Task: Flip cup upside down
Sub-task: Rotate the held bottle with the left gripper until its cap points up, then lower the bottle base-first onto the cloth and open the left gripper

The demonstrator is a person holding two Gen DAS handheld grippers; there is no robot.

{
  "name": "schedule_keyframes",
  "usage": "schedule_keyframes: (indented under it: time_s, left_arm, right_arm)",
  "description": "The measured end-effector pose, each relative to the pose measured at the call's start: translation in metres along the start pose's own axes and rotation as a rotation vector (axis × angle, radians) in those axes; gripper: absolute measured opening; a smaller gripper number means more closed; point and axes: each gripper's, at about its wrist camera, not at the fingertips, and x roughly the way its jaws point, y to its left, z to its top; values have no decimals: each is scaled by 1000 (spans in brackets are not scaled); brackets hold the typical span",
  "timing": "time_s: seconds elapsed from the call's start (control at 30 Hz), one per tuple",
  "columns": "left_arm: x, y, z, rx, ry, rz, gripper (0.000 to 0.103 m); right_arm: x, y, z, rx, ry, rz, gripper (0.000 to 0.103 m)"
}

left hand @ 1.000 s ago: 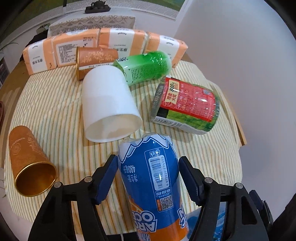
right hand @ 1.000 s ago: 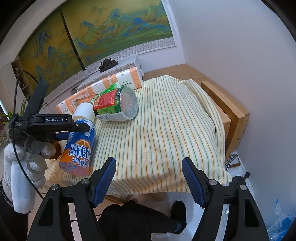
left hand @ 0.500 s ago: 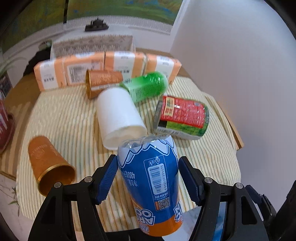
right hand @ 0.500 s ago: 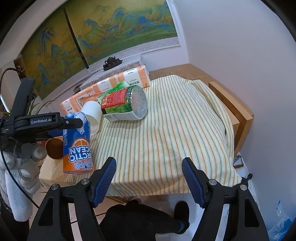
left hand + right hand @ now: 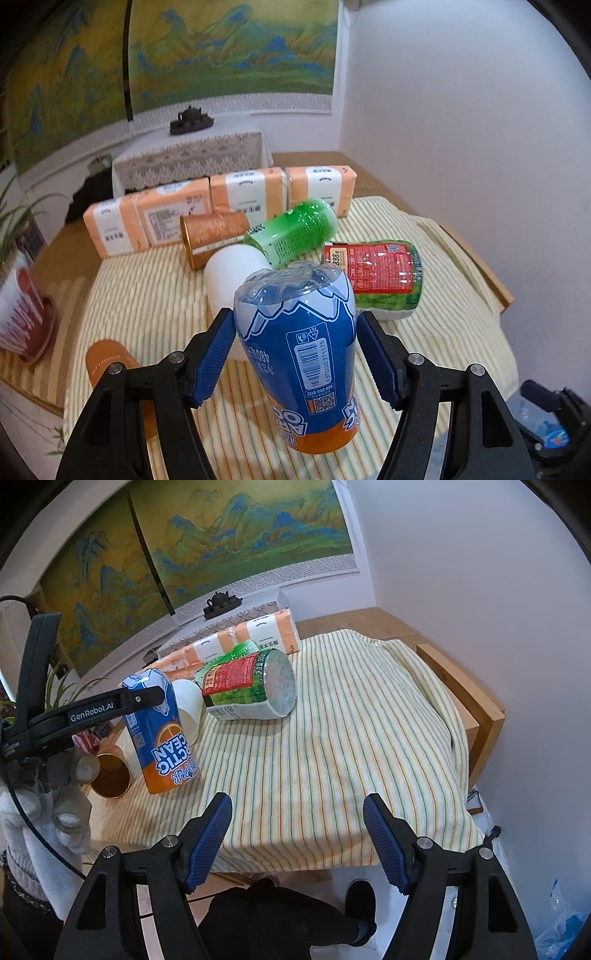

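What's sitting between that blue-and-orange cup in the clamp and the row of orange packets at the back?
In the left wrist view, a white cup lies on its side right behind the blue-and-orange cup; past it, a copper cup and a green cup lie before the orange packets.

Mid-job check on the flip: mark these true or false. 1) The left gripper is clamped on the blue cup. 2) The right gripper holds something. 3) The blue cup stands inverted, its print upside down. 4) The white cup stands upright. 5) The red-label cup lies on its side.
1) True: the left gripper has both pads on the blue cup.
2) False: the right gripper is open and empty above the striped cloth.
3) True.
4) False: the white cup lies on its side.
5) True: the red-label cup lies on its side.
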Motion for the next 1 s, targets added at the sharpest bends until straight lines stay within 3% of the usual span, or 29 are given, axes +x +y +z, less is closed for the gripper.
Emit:
schedule_keyframes:
  time_s: [0.43,1.0]
  left_arm:
    - [1,-8,-6,32,-58,33,71]
    - [-11,-18,-19,54,-86,-9,71]
  right_arm:
    - [2,2,-2,-4,5,-9,70]
    - [1,5,-1,-7,7,-10,70]
